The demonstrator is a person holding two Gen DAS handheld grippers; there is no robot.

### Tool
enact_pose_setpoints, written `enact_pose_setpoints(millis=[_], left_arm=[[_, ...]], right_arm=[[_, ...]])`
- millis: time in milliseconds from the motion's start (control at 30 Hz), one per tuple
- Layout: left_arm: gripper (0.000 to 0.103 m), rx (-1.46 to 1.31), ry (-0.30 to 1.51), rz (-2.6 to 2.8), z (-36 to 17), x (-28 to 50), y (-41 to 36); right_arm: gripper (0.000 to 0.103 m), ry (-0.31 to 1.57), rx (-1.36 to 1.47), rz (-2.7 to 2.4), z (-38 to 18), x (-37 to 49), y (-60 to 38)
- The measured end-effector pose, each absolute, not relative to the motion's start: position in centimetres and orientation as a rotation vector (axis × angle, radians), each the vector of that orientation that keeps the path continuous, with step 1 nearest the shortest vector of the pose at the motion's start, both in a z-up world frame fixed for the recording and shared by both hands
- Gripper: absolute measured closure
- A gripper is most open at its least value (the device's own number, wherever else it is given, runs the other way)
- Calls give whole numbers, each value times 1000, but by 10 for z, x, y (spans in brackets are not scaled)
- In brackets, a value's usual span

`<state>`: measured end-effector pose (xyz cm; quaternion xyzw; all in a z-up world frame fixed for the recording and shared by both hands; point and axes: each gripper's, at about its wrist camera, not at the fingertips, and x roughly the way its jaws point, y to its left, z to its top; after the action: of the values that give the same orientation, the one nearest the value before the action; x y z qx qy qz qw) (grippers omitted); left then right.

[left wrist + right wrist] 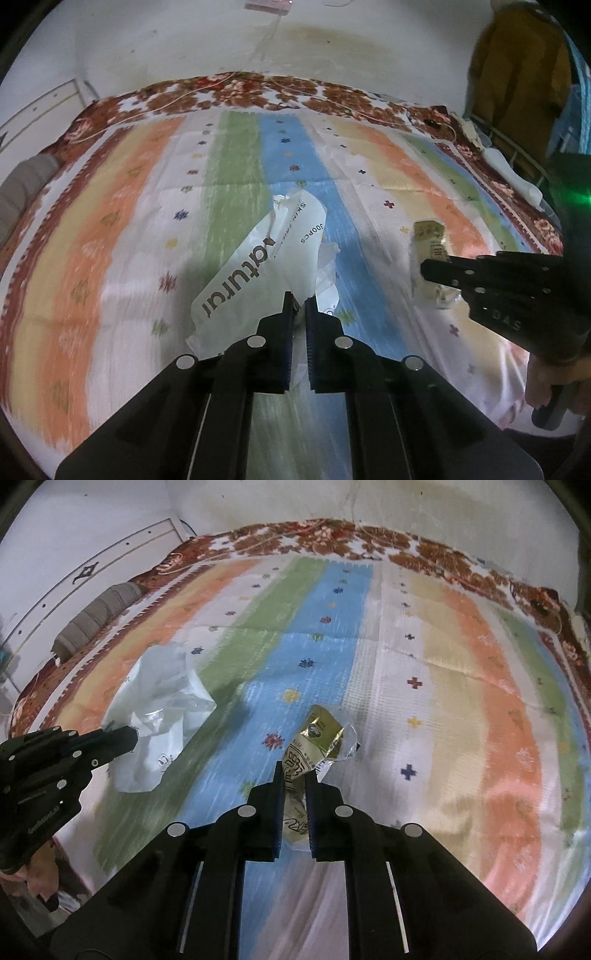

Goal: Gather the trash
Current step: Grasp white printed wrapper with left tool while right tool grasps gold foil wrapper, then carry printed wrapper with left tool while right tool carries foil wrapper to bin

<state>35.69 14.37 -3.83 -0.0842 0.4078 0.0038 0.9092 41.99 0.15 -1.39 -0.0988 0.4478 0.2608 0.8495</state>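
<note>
1. My left gripper [302, 301] has its jaws clamped on a white plastic wrapper [258, 266], which is held above the striped bedspread [122, 221].
2. My right gripper [294, 775] has its jaws clamped on a gold snack wrapper [317, 734], likewise held above the bed.
3. Both pieces of trash are secured; I see no other litter on the bedspread.
4. Remaining, in my judgement: carry both to a bin. No bin is in view.
</note>
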Motion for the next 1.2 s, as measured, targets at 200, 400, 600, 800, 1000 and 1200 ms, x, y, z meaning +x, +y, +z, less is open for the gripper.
enact_pose_setpoints(millis=[200, 400, 600, 800, 1000, 1200], left_arm=[[98, -238, 865, 33, -15, 311, 133], [98, -265, 863, 9, 19, 274, 120], [98, -348, 842, 6, 42, 237, 107], [98, -408, 860, 20, 50, 210, 97], [98, -446, 855, 17, 54, 183, 93], [98, -437, 830, -22, 56, 153, 71]], right_arm=[[94, 922, -195, 573, 13, 381, -21], [95, 920, -135, 601, 34, 342, -41], [95, 888, -123, 663, 62, 302, -51], [95, 873, -107, 702, 85, 266, -65], [95, 857, -102, 711, 95, 234, -79], [95, 858, -91, 727, 95, 201, -96]])
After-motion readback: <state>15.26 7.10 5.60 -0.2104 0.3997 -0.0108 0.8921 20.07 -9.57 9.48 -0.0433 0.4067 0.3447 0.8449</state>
